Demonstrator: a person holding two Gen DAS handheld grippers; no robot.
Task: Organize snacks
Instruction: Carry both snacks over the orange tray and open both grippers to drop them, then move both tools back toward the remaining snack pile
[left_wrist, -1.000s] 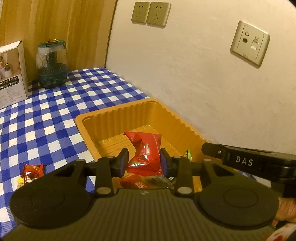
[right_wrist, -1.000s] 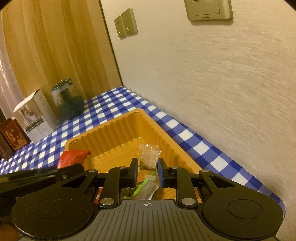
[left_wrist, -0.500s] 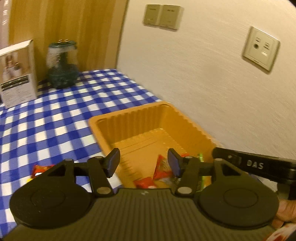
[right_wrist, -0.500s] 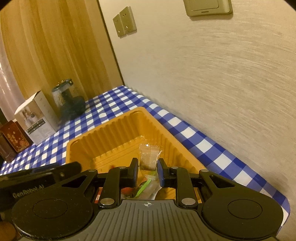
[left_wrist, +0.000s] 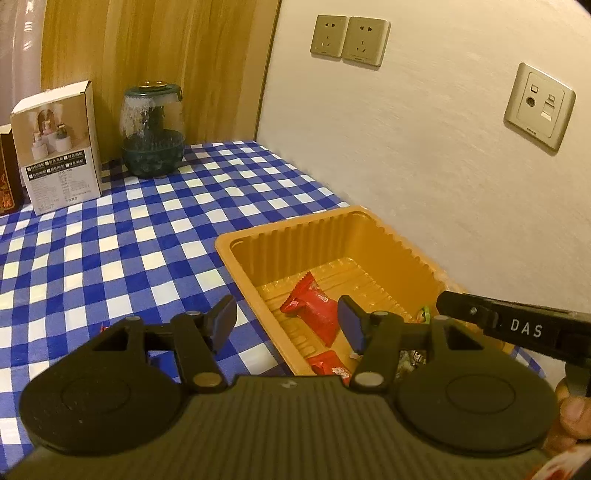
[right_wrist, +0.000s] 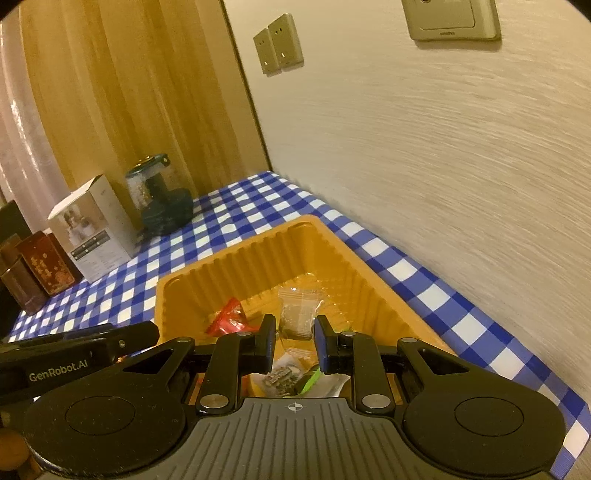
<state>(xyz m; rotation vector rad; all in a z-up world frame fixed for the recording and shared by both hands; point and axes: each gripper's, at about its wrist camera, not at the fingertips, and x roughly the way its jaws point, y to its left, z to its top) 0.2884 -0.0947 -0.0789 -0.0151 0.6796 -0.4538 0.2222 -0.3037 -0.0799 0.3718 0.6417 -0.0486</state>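
Jaws parted and empty, having just been opening, the left gripper (left_wrist: 286, 321) hovers over the near rim of the orange tray (left_wrist: 258, 236), where a red snack packet (left_wrist: 312, 306) lies on the tray floor. From the right wrist, the right gripper (right_wrist: 294, 343) is clamped on a clear snack bag (right_wrist: 297, 312) over the tray (right_wrist: 236, 266), apparently above other wrappers.

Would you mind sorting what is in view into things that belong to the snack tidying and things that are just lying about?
Belongs to the job:
- orange tray
- red snack packet in the tray
- clear packet in the right gripper
- left gripper, open

Just lying about:
- white box
- glass jar
- wall sockets
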